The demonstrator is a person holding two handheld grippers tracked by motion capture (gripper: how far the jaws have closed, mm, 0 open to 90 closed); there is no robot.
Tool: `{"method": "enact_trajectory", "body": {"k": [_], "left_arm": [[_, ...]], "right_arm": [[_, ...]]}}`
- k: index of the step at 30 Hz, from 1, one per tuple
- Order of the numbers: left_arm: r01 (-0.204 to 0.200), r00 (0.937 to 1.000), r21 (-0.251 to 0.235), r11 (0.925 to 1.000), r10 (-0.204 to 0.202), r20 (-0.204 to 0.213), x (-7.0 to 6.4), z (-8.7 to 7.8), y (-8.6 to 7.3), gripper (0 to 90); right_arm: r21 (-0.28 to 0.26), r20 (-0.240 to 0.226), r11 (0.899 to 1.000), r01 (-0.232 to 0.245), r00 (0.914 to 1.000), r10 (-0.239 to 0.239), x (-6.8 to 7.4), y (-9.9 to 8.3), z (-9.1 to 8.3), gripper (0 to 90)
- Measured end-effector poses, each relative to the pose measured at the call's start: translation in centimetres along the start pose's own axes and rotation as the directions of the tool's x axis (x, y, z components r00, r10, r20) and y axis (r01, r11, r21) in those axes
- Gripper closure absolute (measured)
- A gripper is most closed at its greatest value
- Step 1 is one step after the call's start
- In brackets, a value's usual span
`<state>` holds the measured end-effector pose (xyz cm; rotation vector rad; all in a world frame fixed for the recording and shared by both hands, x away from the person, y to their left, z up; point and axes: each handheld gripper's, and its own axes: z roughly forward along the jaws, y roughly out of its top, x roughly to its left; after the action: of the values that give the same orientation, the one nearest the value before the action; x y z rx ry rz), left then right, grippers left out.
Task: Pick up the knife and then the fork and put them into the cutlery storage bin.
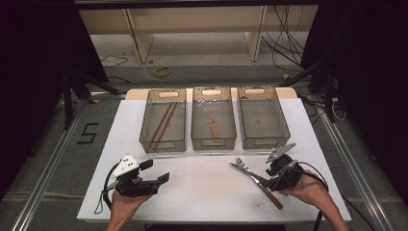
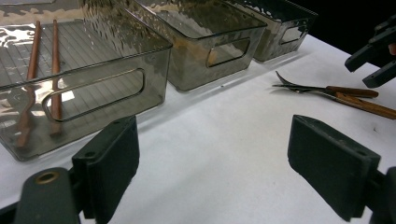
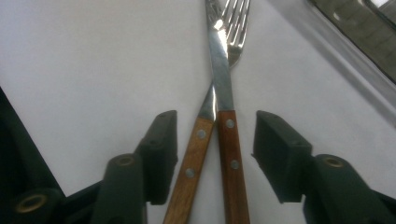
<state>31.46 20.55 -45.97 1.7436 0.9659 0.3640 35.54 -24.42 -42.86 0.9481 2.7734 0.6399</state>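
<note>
The right gripper (image 3: 212, 154) has its jaws spread apart, one on each side of two wooden handles. The knife (image 3: 229, 140) and the fork (image 3: 194, 154) lie on the white tabletop (image 3: 93, 70) right between those jaws, and they cross where the metal starts. It looks like the jaws are set this way so they can squeeze both handles, or just one. They are not pinching anything. I cannot tell if a jaw touches a handle.

The left gripper (image 2: 212, 163) is also wide open with nothing between its jaws, just bare tabletop. It points toward the three see-through bins. Past its left jaw is the left bin (image 2: 93, 60) with two chopsticks (image 2: 44, 70) lying inside. The middle bin (image 2: 210, 42) is farther ahead, and the right bin (image 2: 280, 28) is beyond that. My guess is that each bin is for one kind of eating tool, so the knife and fork may go into bins too.

From the high view, something small and brown lies in the middle bin, but it is too blurry to name. The right bin looks empty, though its floor is dim. The ends of the handles are cut off at the bottom of the right gripper view.
</note>
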Motion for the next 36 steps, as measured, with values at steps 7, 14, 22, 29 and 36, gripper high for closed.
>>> {"method": "enact_trajectory", "body": {"k": [7,14,22,29,36], "left_arm": [[0.000,1.0000,0.000,1.0000,0.000,0.000,0.0,0.0,0.0,16.2],[0.000,1.0000,0.002,1.0000,0.000,0.003,-0.1,0.1,0.0,16.3],[-0.001,1.0000,0.003,1.0000,0.001,0.002,0.0,0.1,0.0,16.3],[-0.001,1.0000,0.004,1.0000,0.001,0.002,0.0,0.1,0.0,16.2],[-0.002,1.0000,0.003,1.0000,0.002,0.001,0.0,0.1,0.0,16.2]], "right_arm": [[0.049,0.013,0.999,0.014,0.9998,-0.015,-0.5,0.1,0.6,41.3],[0.094,0.026,0.995,0.021,0.9994,-0.024,-0.9,-0.2,1.2,43.3],[0.130,0.032,0.991,0.019,0.9992,-0.023,-1.4,-0.3,1.8,50.3],[0.156,0.028,0.987,0.029,0.9990,-0.034,-1.4,-0.2,2.2,57.8],[0.188,0.025,0.981,0.049,0.9982,-0.055,-1.2,0.1,2.9,64.8]]}}
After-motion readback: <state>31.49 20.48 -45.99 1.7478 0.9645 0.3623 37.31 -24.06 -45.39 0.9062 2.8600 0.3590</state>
